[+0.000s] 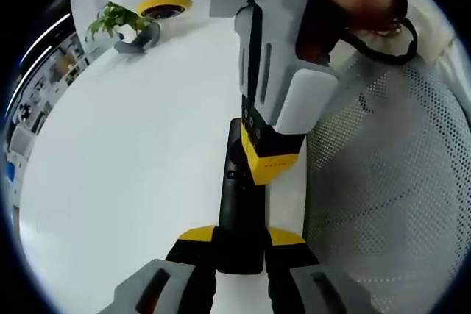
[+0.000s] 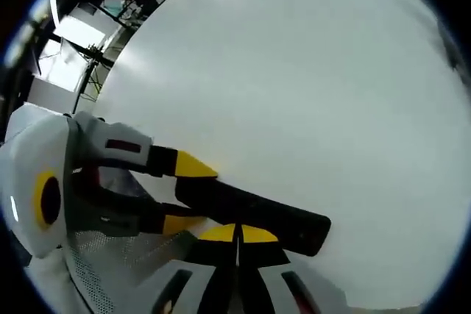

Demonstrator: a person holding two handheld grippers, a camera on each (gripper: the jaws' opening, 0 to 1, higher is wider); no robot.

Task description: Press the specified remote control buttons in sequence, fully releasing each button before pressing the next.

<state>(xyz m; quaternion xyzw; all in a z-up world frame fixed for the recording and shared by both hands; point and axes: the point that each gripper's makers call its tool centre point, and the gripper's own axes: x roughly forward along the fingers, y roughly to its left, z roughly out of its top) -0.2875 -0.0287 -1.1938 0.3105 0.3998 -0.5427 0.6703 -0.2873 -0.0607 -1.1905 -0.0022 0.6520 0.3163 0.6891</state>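
We pinch the remote (image 1: 239,215) at the tabletop (image 1: 132,174) edge in our left tongs (image 1: 241,244); our right tongs (image 2: 237,234), pressed together, bear on it mid-press; remaining sequence unclear.

White-bodied tongs (image 1: 239,251) with black jaws and yellow tips.

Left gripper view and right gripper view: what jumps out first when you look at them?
The black remote control on the white table stands out most, clamped at one end between the left tongs. In the left gripper view the right tongs, shut with yellow tips, come down onto the remote's top. Far back at the table's edge sits a small green plant.
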